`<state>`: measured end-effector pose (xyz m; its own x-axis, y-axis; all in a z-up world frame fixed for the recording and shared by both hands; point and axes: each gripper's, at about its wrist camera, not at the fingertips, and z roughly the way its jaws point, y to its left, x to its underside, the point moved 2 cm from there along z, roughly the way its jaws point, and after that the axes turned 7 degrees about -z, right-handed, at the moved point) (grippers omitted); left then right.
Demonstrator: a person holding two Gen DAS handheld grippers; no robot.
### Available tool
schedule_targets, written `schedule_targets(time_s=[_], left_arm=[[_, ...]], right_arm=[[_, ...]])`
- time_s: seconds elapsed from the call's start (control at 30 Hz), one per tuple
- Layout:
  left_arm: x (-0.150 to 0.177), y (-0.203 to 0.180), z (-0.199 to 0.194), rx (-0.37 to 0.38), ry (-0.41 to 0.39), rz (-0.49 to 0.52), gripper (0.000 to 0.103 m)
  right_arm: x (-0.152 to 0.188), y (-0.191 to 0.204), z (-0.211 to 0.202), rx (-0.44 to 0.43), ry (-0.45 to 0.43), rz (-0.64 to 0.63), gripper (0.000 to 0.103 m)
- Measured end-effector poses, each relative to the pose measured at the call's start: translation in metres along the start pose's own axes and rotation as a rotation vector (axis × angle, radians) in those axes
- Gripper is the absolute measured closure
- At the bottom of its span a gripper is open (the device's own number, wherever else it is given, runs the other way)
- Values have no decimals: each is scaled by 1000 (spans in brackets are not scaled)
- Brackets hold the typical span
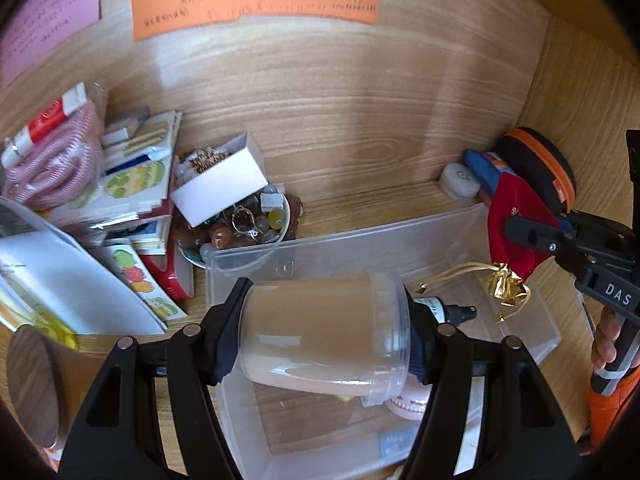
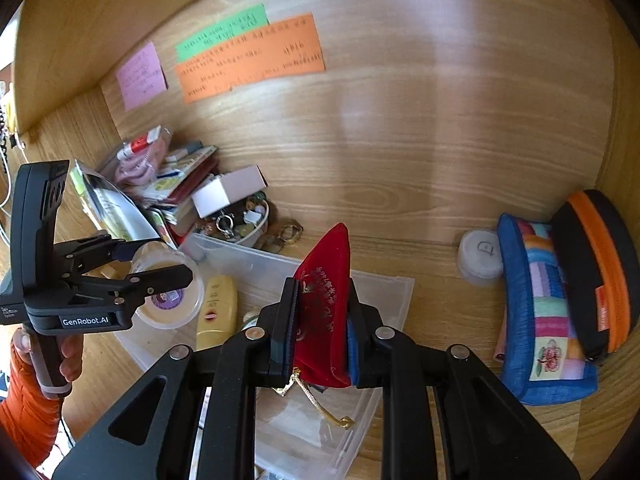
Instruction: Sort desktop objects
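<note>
Left tool (image 1: 324, 336) is clamping a clear lidded jar (image 1: 320, 340) sideways for me, hovering over the transparent bin (image 1: 360, 240). Right tool (image 2: 322, 320) is pinching a red velvet pouch (image 2: 326, 300) above the same bin, its gold cord (image 2: 320, 404) dangling. Beyond, a patchwork case (image 2: 544, 308) is leaning near the tabletop's right rear corner.
</note>
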<state>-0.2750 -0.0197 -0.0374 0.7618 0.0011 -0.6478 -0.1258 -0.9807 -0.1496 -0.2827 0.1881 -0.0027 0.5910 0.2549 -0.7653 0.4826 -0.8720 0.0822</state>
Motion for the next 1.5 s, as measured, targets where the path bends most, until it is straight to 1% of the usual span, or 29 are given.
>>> schedule_targets(time_s=[0.23,0.4,0.6,0.7,0.9,1.07,1.17,1.27,1.47,1.5], left_arm=[[-1,2,21,-4,31,-2,37],[0,1,31,-7,42,9,37],[1,-4,42,1,66,24,37],[0,-9,44,-1,60,42,37],[1,-20,48,-24,65,80,37],[1,-27,53,-42,73,107,37],[2,-27,57,-36,88,103,37],[2,-28,59,-39,94,103,37],[3,-31,57,-62,91,124,34],[3,-30,55,-60,87,122,31]], right_arm=[[7,0,27,-2,47,-27,85],[13,1,39,-8,78,-50,85],[18,4,48,-4,104,-80,85],[18,5,51,-6,109,-84,85],[19,7,55,4,126,-104,85],[19,9,58,19,151,-129,82],[19,11,61,28,173,-146,81],[20,14,62,41,193,-166,78],[21,20,63,82,206,-217,77],[21,21,63,88,208,-223,74]])
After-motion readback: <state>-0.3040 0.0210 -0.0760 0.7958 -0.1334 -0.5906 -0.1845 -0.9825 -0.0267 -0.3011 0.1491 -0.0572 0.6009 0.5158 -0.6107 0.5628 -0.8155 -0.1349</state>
